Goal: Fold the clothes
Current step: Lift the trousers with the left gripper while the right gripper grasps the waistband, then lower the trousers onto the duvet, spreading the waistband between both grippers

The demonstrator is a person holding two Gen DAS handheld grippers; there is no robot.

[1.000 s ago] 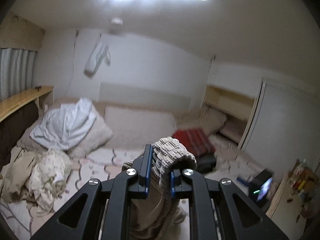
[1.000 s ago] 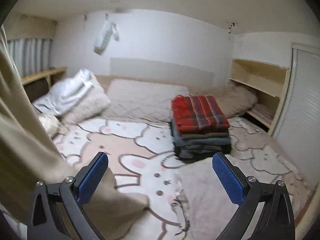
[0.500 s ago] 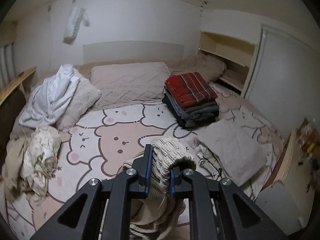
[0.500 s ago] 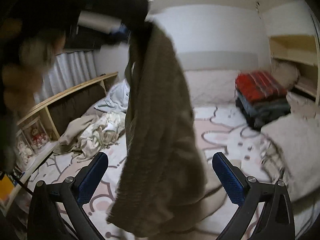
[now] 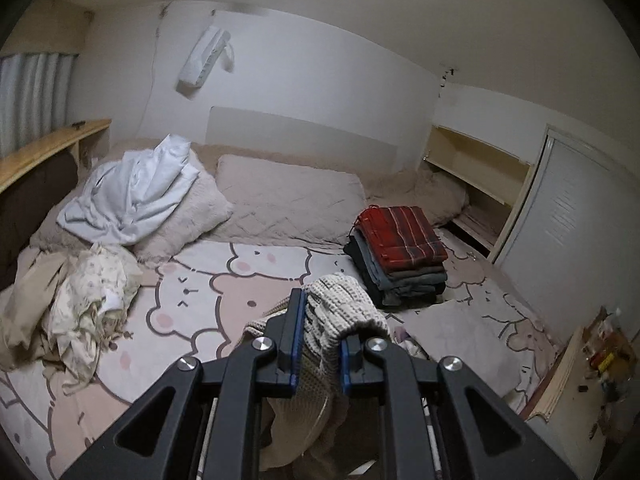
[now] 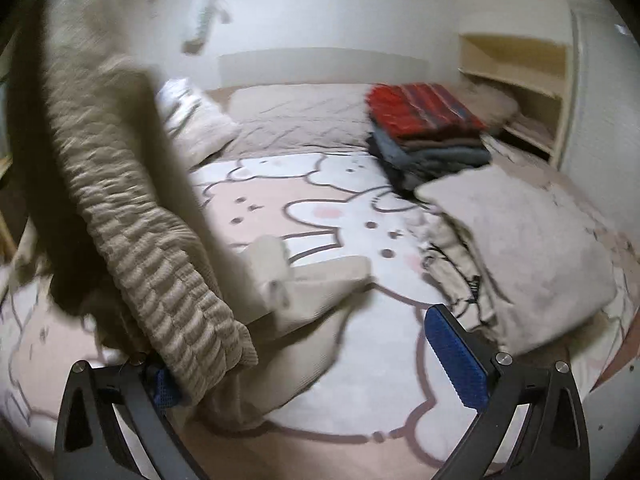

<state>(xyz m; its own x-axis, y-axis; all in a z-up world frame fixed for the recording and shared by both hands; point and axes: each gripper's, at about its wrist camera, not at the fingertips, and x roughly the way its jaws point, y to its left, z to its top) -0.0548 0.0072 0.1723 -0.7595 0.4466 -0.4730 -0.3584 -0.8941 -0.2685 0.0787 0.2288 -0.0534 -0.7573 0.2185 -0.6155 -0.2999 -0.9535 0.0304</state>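
Pink-and-white bear blanket [image 5: 224,280] covers the bed in front of me, and it is the one bare patch I have for laying anything flat. At its far right stands the folded stack [image 5: 400,256], red plaid on top, with a grey folded piece [image 6: 520,248] lying in front of it. To the left the unfolded heap [image 5: 72,304] waits, a white sheet [image 5: 132,192] bunched on the pillows behind it.

The beige knit garment [image 6: 132,208] is the piece in hand. It hangs from my left gripper [image 5: 320,344], whose blue pads are pinched on a bunched fold of it, and its lower end already trails onto the blanket. My right gripper [image 6: 320,364] is spread wide with nothing gripped — the knit only drapes over its left finger [image 6: 160,384].

What worries me most is that pinch: I hold a wad, not an edge, so if I lay it down now I expect a twisted lump rather than a flat panel. The loose waffle knit could also snag on a finger or slide out under its own weight. If my right side closes on the wrong layer — the view is blurred, so I cannot pick out a hem — I would likely fold crooked. Swinging too far right might knock the finished stack.
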